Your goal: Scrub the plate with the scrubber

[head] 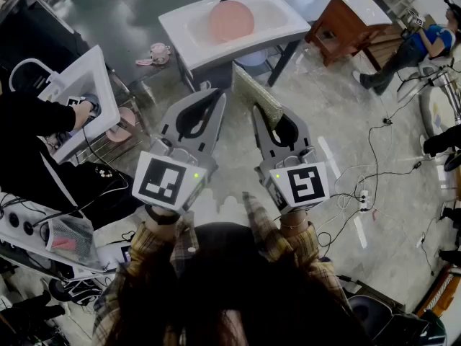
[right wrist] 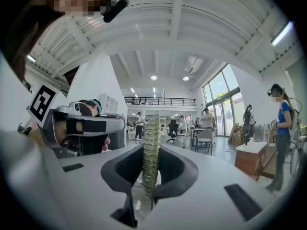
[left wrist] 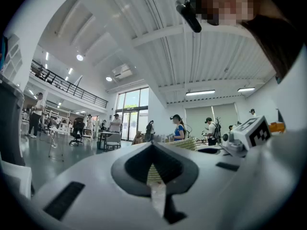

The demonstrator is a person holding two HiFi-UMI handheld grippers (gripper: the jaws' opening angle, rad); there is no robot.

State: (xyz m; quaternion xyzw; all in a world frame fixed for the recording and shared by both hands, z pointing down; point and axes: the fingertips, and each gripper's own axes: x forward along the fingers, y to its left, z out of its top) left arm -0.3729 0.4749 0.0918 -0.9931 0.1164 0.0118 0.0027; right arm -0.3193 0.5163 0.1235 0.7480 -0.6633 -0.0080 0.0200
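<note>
Two claws are in view, held level and side by side, both pointing toward a white sink (head: 284, 21).

Left claw (head: 214, 98): the jaws are fully together and we see nothing between them.

Right claw (head: 265, 115): the jaws are clamped on the scrubber (right wrist: 151, 147), a thin green-yellow pad gripped edge-on. In the right gripper view it stands upright between the pads and projects past the tips. In the head view it sticks out ahead of the right claw, slanting toward the left claw's side without touching that claw.

The plate (head: 231, 20) is pink and round. It lies in the sink basin, ahead of both claws and well apart from them, and the scrubber is clear of it.

We note a wooden stand (head: 344, 26) ahead and to the right of the right claw. Cables (head: 371, 161) lie on the floor to its right. To the left of the left claw, a person in dark sleeves (head: 29, 117) is at a second white sink (head: 90, 78).
</note>
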